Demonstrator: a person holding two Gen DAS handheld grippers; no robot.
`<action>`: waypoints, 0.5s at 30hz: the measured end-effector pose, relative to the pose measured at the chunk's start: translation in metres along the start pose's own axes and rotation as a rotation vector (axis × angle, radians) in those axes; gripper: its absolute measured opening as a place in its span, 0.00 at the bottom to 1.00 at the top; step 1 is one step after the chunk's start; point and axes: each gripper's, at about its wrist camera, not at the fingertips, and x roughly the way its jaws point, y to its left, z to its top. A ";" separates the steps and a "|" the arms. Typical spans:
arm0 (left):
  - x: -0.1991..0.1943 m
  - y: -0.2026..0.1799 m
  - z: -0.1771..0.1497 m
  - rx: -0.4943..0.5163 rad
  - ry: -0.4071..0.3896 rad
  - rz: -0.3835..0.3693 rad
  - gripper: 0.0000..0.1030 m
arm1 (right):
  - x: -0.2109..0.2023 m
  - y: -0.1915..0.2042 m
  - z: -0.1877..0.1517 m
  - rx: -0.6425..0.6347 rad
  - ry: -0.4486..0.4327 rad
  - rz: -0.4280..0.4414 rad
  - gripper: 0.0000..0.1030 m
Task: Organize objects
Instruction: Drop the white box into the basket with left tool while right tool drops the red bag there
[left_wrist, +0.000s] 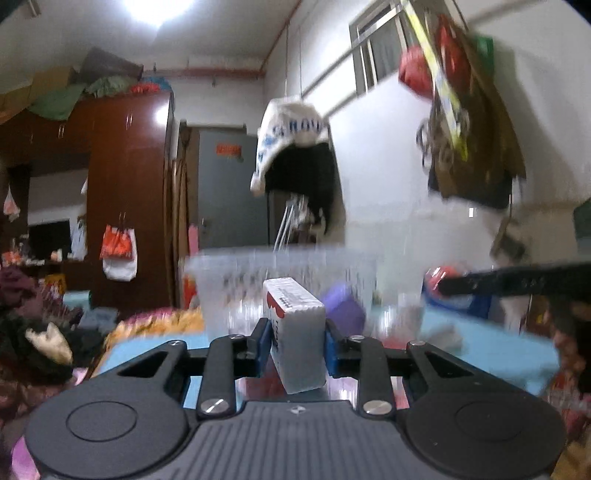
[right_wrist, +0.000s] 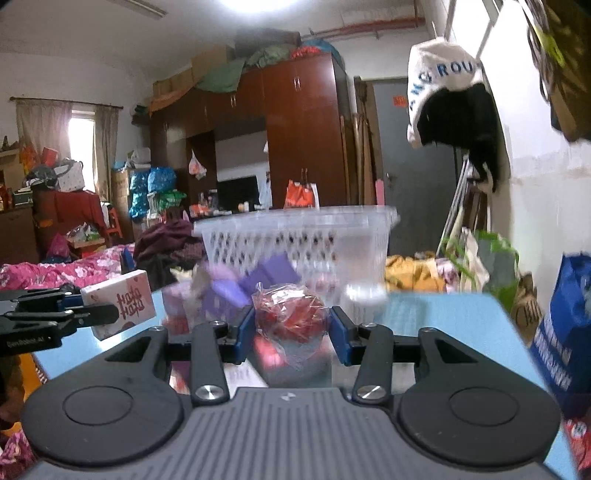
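Note:
My left gripper (left_wrist: 297, 345) is shut on a white carton (left_wrist: 295, 325) with red print, held above the blue table (left_wrist: 480, 332) in front of the clear plastic basket (left_wrist: 280, 266). The same carton (right_wrist: 118, 308) and the left gripper (right_wrist: 99, 314) show at the left of the right wrist view. My right gripper (right_wrist: 291, 330) is shut on a red item wrapped in clear plastic (right_wrist: 290, 317), held before the white perforated basket (right_wrist: 295, 236). The right gripper's finger (left_wrist: 517, 282) crosses the right side of the left wrist view.
Purple blocks (right_wrist: 236, 288) and a white cup (right_wrist: 364, 299) sit on the table (right_wrist: 443, 325) near the basket. A blue bag (right_wrist: 565, 332) stands at the right edge. A bed with pink bedding (right_wrist: 55, 273) lies left. A white cap (right_wrist: 439, 85) hangs on the wall.

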 end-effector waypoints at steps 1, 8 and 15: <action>0.006 0.004 0.014 -0.005 -0.021 -0.013 0.32 | 0.006 0.002 0.011 -0.009 -0.003 0.004 0.46; 0.104 0.025 0.103 -0.041 0.003 -0.028 0.32 | 0.085 0.006 0.091 -0.065 -0.040 -0.064 0.45; 0.194 0.034 0.099 -0.056 0.157 0.069 0.59 | 0.142 -0.002 0.090 -0.099 0.020 -0.101 0.54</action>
